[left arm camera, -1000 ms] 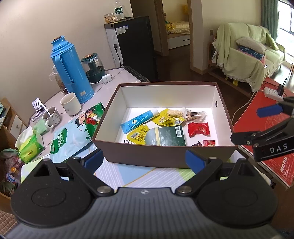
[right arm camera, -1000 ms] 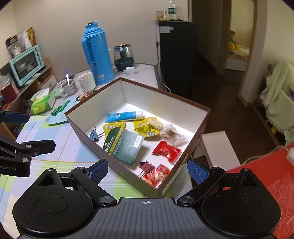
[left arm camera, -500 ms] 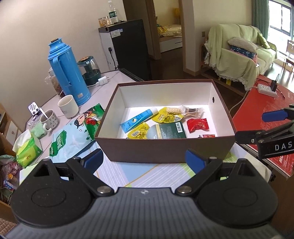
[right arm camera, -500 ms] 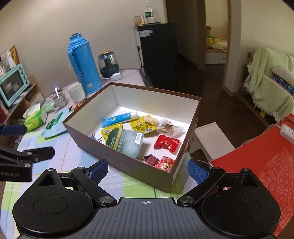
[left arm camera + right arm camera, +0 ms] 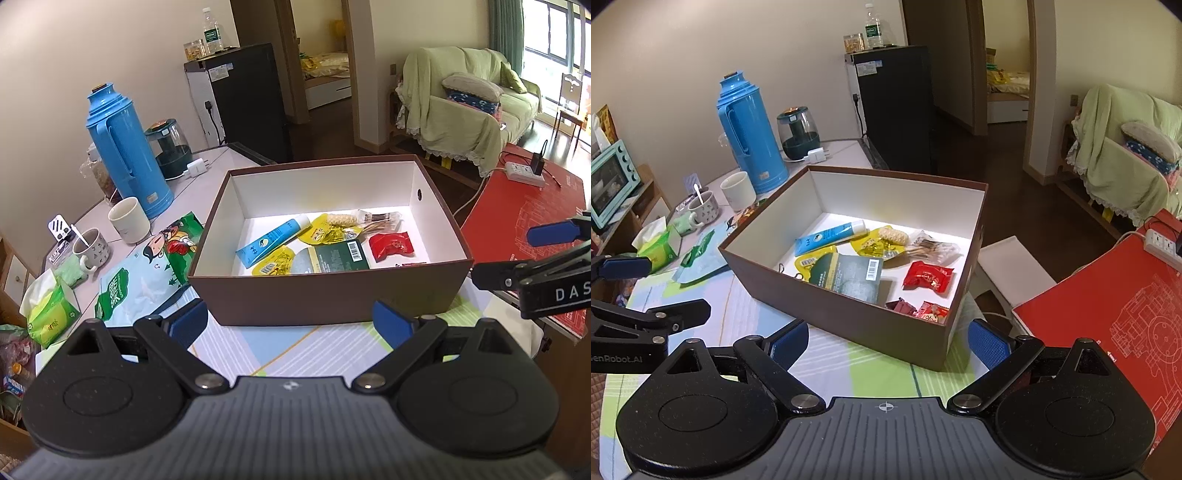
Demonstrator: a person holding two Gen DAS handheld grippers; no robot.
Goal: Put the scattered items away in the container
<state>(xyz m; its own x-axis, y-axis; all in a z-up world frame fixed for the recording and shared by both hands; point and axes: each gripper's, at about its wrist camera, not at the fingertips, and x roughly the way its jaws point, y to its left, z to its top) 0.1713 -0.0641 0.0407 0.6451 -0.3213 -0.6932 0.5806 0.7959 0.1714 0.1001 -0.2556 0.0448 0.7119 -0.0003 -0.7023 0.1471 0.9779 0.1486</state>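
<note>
Jaws of left gripper [image 5: 290,325] being held wide apart, nothing clasped | jaws of right gripper [image 5: 888,343] likewise being held apart, empty | box [image 5: 332,295] being seen on surface [image 5: 295,350], toothpaste tube [image 5: 275,242] and snack packets [image 5: 929,275] lying inside.

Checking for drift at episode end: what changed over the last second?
Both grippers, left and right, pulled back and up from the box; it looks smaller in both wrist views. Nothing grasped or released; both are open and empty. The tube, snack packets and dark card stayed where they were.
</note>
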